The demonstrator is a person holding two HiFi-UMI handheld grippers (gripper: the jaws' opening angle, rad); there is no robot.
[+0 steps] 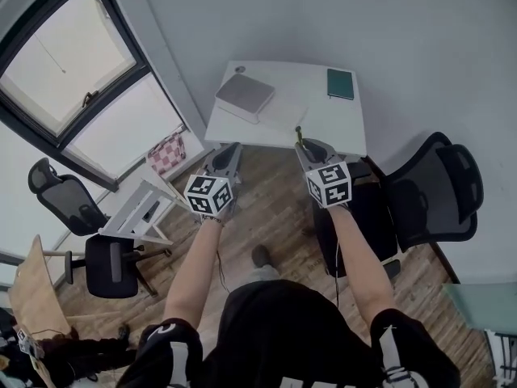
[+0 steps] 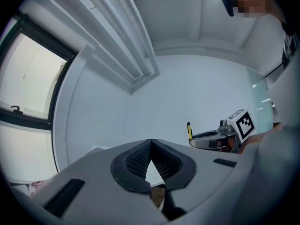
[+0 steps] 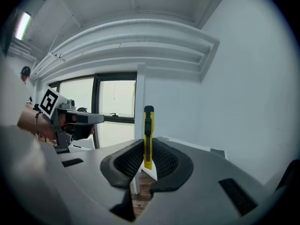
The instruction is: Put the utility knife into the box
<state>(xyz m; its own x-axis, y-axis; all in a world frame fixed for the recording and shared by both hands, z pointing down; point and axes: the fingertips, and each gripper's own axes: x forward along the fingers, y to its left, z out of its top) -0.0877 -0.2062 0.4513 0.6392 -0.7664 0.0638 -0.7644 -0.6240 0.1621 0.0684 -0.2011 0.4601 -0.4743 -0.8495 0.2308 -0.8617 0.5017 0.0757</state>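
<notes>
A yellow utility knife [image 3: 148, 137] stands upright between the jaws of my right gripper [image 3: 148, 149], which is shut on it. In the head view the knife [image 1: 298, 135] sticks out of the right gripper [image 1: 306, 146] just at the near edge of the white table [image 1: 323, 124]. The grey box [image 1: 245, 94] lies closed on the table's left part, ahead of my left gripper [image 1: 227, 156]. The left gripper [image 2: 151, 146] is shut with nothing between its pads. From the left gripper view, the right gripper [image 2: 219, 138] shows the knife [image 2: 189, 130] at its tip.
A green notebook [image 1: 340, 83] lies at the table's far right. A black office chair [image 1: 436, 188] stands to the right, and a dark cabinet [image 1: 363, 217] sits below the table edge. On the left are a white rack [image 1: 141, 208], another chair [image 1: 77, 208] and a window [image 1: 73, 63].
</notes>
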